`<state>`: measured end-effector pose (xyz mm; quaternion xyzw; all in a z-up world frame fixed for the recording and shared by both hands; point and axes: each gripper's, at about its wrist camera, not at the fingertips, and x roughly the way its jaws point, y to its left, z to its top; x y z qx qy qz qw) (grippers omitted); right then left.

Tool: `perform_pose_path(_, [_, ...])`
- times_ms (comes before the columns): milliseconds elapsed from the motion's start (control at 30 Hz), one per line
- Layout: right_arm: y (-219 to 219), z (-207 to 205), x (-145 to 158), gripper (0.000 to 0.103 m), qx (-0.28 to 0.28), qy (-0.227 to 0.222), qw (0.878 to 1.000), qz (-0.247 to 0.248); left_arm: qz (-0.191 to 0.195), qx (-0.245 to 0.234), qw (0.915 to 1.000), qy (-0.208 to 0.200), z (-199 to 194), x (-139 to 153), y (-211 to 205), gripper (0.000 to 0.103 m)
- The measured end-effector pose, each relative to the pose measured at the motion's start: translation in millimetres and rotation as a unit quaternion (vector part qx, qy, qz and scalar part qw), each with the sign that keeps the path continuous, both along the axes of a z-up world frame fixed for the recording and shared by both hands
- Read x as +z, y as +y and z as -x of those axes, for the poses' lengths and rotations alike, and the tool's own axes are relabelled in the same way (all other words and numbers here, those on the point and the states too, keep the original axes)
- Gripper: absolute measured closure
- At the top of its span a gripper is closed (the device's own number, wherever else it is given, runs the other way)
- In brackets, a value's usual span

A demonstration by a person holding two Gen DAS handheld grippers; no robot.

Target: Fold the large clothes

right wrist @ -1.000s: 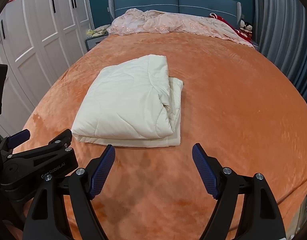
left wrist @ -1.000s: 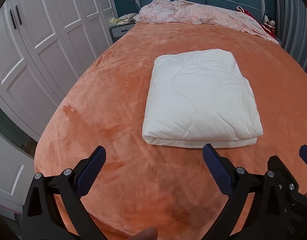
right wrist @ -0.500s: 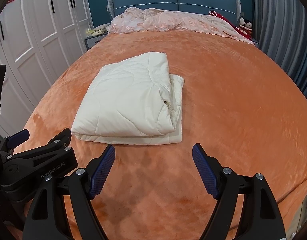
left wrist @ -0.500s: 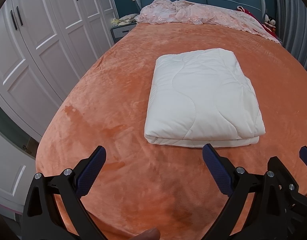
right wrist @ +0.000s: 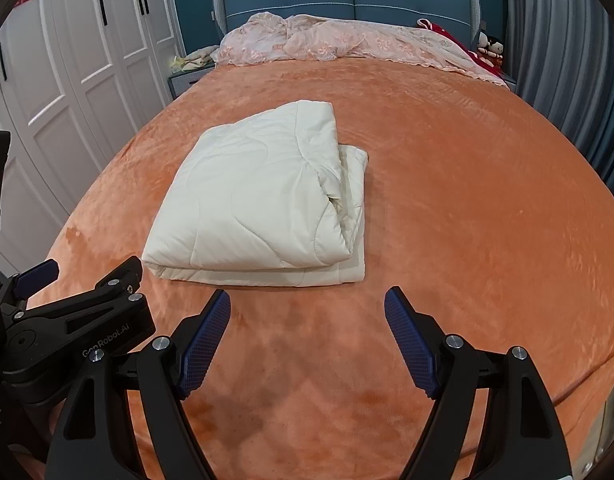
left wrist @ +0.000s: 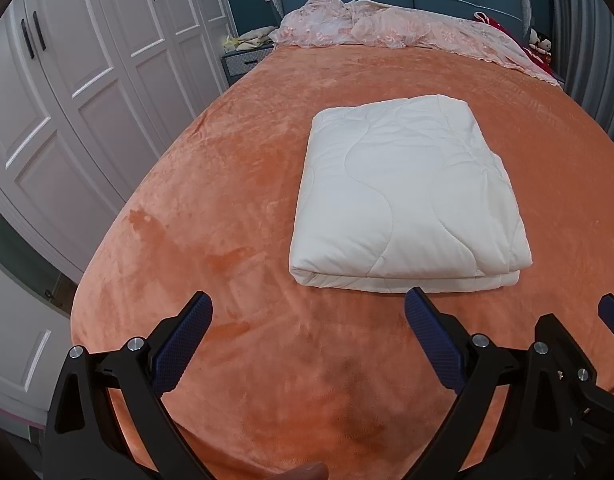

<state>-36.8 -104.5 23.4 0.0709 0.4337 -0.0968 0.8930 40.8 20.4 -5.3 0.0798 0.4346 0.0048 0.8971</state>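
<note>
Folded white quilt (left wrist: pixel 407 196) lies mid-bed on orange blanket (left wrist: pixel 227 208). Left gripper (left wrist: pixel 307 344) and right gripper (right wrist: pixel 307 336) hover over the near edge, jaws spread wide, both empty.

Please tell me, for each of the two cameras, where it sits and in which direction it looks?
Left wrist: on the left gripper, facing down the orange bed toward the headboard; open fingers, a fingertip at the bottom edge.
Right wrist: on the right gripper, same direction; open fingers, left gripper at left.
Shared: folded white quilt, pink bedding, white wardrobe.
</note>
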Motion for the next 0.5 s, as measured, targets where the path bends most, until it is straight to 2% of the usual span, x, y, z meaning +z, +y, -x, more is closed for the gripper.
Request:
perform_pose_path(333, [-0.2,0.5,-1.1,0.026,0.0,0.001,1.0,0.0,-0.001,0.001,1.0,0.0,0.3,-0.3,-0.9,0.009])
perform_pose_path(500, [4.1,0.7,-3.4,0.026,0.0,0.004,1.0,0.001,0.0,0.0,1.0,0.002,-1.3,-1.6,2.3,0.012])
